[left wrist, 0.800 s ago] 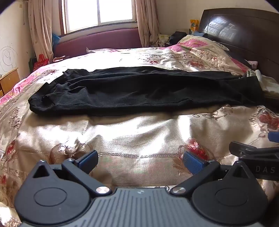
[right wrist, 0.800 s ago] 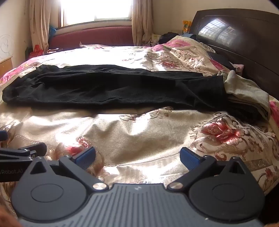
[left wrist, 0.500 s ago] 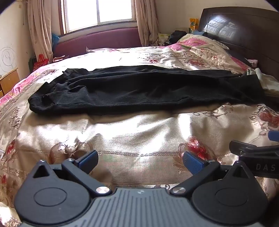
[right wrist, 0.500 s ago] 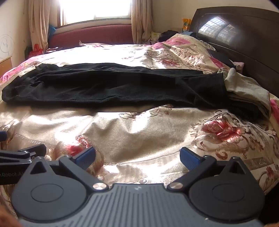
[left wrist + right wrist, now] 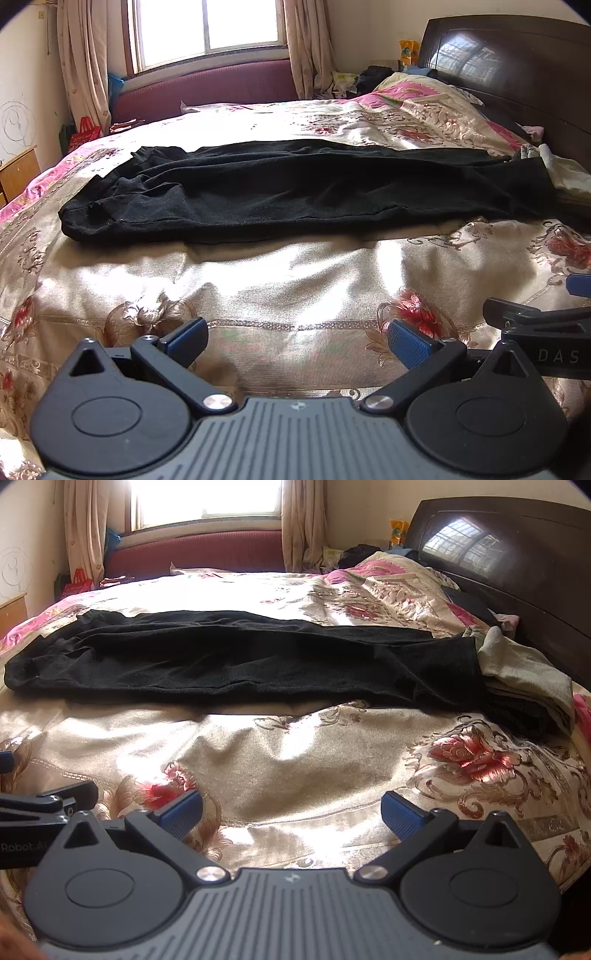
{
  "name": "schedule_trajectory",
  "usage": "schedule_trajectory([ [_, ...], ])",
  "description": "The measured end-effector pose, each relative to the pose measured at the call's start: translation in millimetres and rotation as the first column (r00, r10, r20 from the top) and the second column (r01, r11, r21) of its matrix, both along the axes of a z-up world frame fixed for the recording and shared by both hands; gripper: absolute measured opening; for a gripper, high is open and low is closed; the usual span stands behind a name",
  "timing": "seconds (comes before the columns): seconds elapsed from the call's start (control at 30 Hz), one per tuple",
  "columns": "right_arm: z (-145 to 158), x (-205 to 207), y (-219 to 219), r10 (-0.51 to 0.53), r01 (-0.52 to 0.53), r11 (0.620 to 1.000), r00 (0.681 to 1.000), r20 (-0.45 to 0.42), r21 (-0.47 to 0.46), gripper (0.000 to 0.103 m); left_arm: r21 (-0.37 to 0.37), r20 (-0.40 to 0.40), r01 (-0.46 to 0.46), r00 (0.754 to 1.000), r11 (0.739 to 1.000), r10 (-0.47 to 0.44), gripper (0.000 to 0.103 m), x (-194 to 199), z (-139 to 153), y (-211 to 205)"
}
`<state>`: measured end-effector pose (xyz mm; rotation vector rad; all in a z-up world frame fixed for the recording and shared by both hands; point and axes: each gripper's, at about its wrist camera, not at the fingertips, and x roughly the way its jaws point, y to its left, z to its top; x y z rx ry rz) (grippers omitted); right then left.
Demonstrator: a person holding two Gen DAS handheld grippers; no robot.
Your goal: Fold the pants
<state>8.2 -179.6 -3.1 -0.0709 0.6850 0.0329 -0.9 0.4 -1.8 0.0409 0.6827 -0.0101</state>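
Black pants (image 5: pixel 306 192) lie well ahead of both wide-spread grippers, L (image 5: pixel 295 338) & R (image 5: pixel 291 812).

The black pants (image 5: pixel 295 188) are matt, slightly fuzzy knit cloth, lying on a glossy satin bedspread (image 5: pixel 295 280) with floral weave. At two o'clock the headboard (image 5: pixel 517 565) is dark polished wood; the left gripper (image 5: pixel 295 338) is matt black plastic with ribbed blue pads (image 5: pixel 406 341).
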Motion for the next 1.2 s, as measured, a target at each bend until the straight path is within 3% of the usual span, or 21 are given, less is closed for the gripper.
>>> schedule_trajectory([
  [1.2, -0.8, -0.5, 5.3, 0.025, -0.025, 1.000, 1.000, -0.009, -0.015, 0.102, -0.003, 0.001, -0.015, 1.000, 1.000, 0.015, 0.103, -0.1, 0.1, 5.2],
])
